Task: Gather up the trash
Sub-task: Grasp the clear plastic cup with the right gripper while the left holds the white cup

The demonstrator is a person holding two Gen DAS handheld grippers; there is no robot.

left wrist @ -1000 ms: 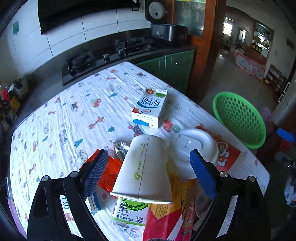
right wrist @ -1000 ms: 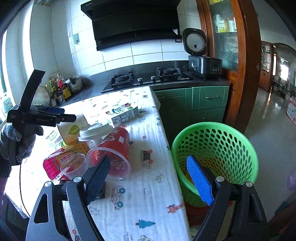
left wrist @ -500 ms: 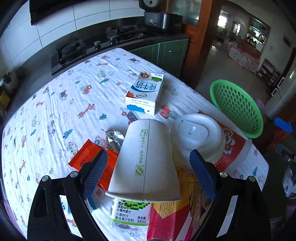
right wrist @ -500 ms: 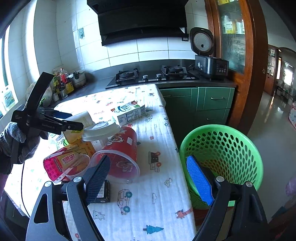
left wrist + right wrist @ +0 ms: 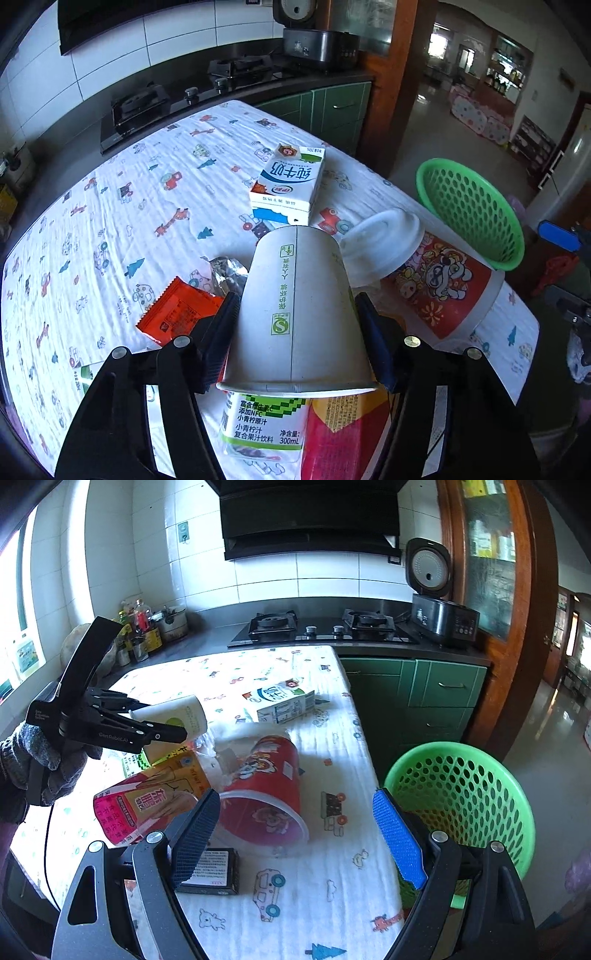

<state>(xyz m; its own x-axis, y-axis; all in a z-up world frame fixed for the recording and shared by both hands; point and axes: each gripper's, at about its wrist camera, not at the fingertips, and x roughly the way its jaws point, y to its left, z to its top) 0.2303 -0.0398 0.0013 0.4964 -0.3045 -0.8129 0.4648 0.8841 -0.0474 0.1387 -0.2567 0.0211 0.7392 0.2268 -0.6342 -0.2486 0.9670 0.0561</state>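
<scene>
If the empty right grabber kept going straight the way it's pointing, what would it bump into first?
Probably the big red paper tub lying on its side on the table. It sits just ahead between the open right gripper's fingers, a little left of centre. The green plastic basket stays off to the right. Depth is hard to judge.

I am standing in a home kitchen. The gas hob (image 5: 325,627) sits in a dark countertop against a white tiled wall (image 5: 295,576). Straight above the hob hangs a black range hood (image 5: 310,517). To the right of the hob on the same counter stands a rice cooker (image 5: 439,602) with its lid up; to the hob's left are sauce bottles (image 5: 138,635) and a pot (image 5: 171,624). Below the hob's counter run green cabinets (image 5: 417,694). In front of the hob is a table under a cartoon-print cloth (image 5: 129,206). Past the rice cooker a wooden doorway (image 5: 391,74) opens onto a furnished living room.
</scene>
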